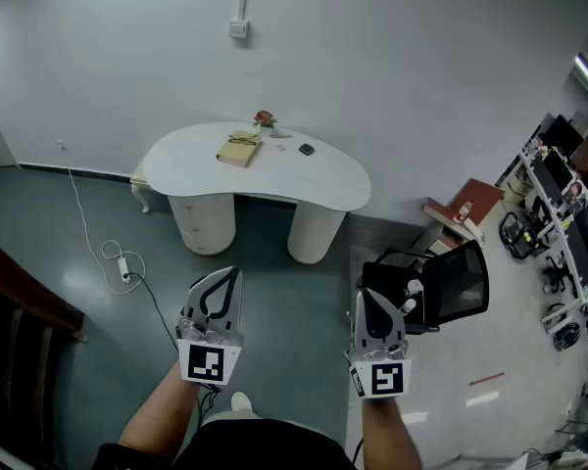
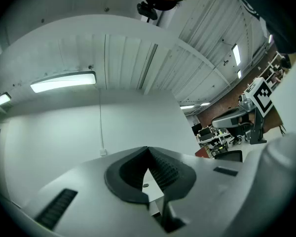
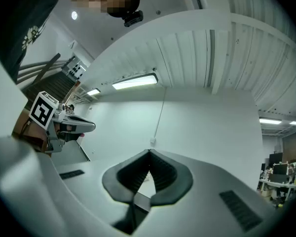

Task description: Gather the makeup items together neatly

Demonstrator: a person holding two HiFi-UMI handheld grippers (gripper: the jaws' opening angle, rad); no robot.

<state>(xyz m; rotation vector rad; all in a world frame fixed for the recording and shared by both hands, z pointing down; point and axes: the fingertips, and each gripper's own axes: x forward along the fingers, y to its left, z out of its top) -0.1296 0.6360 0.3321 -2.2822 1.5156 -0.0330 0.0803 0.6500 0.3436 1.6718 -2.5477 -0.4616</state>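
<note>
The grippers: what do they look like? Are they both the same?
Yes, they match. The left gripper and the right gripper each have two pale grey, pointed jaws lined with black ribbed pads. Behind the jaws sits a white cube with black square markers. The person holding them wears a dark top.

Tan flat box [image 1: 239,148] and small dark item [image 1: 306,149] lie apart on table [image 1: 186,164]
</note>
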